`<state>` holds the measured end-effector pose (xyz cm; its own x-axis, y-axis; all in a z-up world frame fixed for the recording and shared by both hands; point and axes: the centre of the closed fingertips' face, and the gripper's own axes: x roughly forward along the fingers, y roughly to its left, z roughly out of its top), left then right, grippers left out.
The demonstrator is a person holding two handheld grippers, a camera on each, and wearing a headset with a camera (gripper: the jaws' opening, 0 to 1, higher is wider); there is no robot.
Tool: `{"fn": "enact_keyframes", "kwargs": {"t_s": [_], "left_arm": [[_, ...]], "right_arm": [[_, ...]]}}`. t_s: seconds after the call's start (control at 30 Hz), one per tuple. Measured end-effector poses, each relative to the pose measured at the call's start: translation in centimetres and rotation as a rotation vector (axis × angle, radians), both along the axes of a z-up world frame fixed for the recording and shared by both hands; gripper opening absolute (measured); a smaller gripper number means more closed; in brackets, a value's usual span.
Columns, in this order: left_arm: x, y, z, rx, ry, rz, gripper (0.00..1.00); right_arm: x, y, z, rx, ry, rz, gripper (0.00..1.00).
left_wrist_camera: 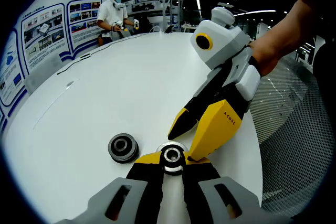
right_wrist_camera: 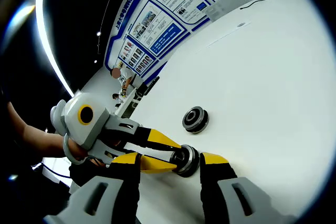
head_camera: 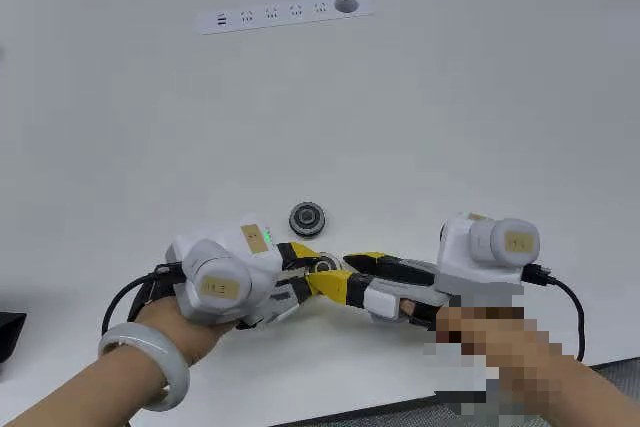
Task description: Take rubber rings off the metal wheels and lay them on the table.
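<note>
Your left gripper pinches a small metal wheel between its yellow-tipped jaws, just above the white table, close in front of you. Seen face-on from the left gripper view, this wheel shows a bright metal rim, a dark band inside that, and a shiny hub at the centre. From the right gripper view it turns its edge to you, and that edge looks dark and glossy. Whether that is the rubber, you cannot tell.

Your right gripper comes in from the opposite side with its jaws spread. They straddle the same wheel and the left gripper's tips. One yellow jaw lies against the wheel's side and the other stands apart from it. In the head view the two grippers meet nose to nose near the table's front edge.

A second wheel rests on the table just beyond the grippers, clear of both. It wears a dark outer ring around a grey hub with concentric grooves.

A white power strip lies well away, at the far side of the table.
</note>
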<state>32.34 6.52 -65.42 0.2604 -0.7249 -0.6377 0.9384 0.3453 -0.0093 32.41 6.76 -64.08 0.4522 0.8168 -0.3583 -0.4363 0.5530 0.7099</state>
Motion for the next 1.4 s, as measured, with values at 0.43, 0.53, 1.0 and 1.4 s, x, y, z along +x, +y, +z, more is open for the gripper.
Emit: {"fn": "enact_keyframes", "kwargs": {"t_s": [0.43,0.53,1.0,1.4], "left_arm": [[0.0,0.0,0.0,-0.007,0.004,0.01,0.13],[0.0,0.0,0.0,-0.009,0.005,0.014,0.13],[0.0,0.1,0.0,-0.006,0.005,0.02,0.13],[0.0,0.1,0.0,-0.005,0.006,0.023,0.13]], "right_arm": [[0.5,0.7,-0.3,0.023,0.028,0.03,0.47],[0.3,0.8,-0.2,0.034,0.038,0.039,0.48],[-0.8,0.4,0.2,0.067,0.092,0.064,0.5],[-1.6,-0.1,0.5,0.093,0.108,0.056,0.47]]}}
